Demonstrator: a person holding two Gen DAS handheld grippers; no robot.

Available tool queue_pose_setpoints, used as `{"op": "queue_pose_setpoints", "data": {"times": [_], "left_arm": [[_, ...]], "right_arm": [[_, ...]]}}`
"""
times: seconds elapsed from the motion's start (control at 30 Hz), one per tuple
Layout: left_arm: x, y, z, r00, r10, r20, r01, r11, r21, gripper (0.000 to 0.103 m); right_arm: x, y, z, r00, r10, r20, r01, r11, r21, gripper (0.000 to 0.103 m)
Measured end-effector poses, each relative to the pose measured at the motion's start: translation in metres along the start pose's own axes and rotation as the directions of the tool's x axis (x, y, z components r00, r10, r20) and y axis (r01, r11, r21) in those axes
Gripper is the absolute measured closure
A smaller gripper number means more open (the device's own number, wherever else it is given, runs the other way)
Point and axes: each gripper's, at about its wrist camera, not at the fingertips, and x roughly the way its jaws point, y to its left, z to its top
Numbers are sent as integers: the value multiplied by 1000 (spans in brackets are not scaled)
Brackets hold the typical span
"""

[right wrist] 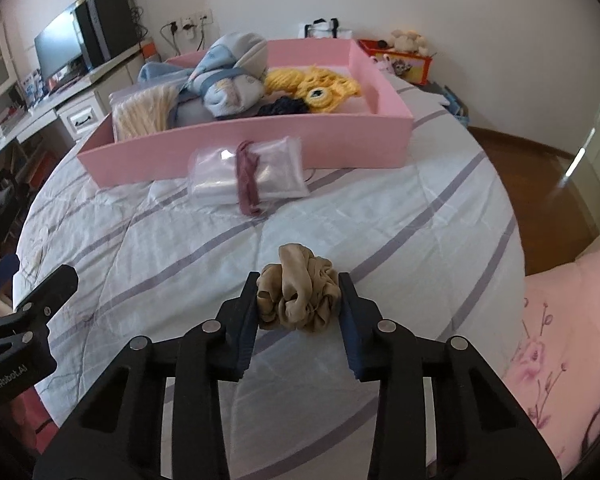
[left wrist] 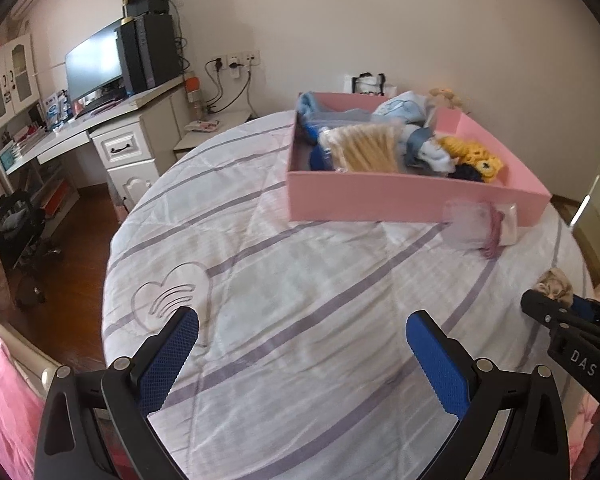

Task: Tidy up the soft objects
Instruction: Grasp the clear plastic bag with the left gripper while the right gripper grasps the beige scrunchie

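A beige scrunchie (right wrist: 298,294) is being clenched between the right gripper (right wrist: 299,300) fingers above the striped bed (right wrist: 380,216), near the pink box (right wrist: 260,148), while the left gripper (left wrist: 302,334) is being held spread and empty.

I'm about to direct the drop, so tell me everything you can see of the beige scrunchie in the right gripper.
The scrunchie is a crumpled ring of thin, slightly shiny beige fabric, bunched into folds with a loop rising at its top left. It sits squeezed between the right gripper's two blue pads, one against each side, near the fingertips. It looks held just above the striped bedspread, though contact underneath cannot be ruled out. It is well short of the pink box. From the left wrist view only a beige tuft shows above the fingers.
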Motion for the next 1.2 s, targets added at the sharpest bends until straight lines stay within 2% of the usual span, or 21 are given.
{"op": "queue_pose_setpoints", "data": {"times": [0.37,0.63,0.8,1.0,1.2], "left_arm": [[13,-45,26,996,-90,-11,90,995,53,0],[34,-78,48,993,-110,-52,114,990,82,0],[43,-92,60,988,-142,-67,146,988,50,0],[56,-110,73,987,-148,-70,150,988,32,0],[73,-117,83,984,-156,-87,151,987,-53,0]], "right_arm": [[-5,-40,26,997,-53,64,49,997,61,69],[8,-68,42,996,-61,71,54,993,101,68],[17,-84,48,996,-56,69,47,991,124,67],[26,-99,51,996,-53,68,43,988,146,66],[36,-111,52,998,-30,58,22,990,141,66]]}}
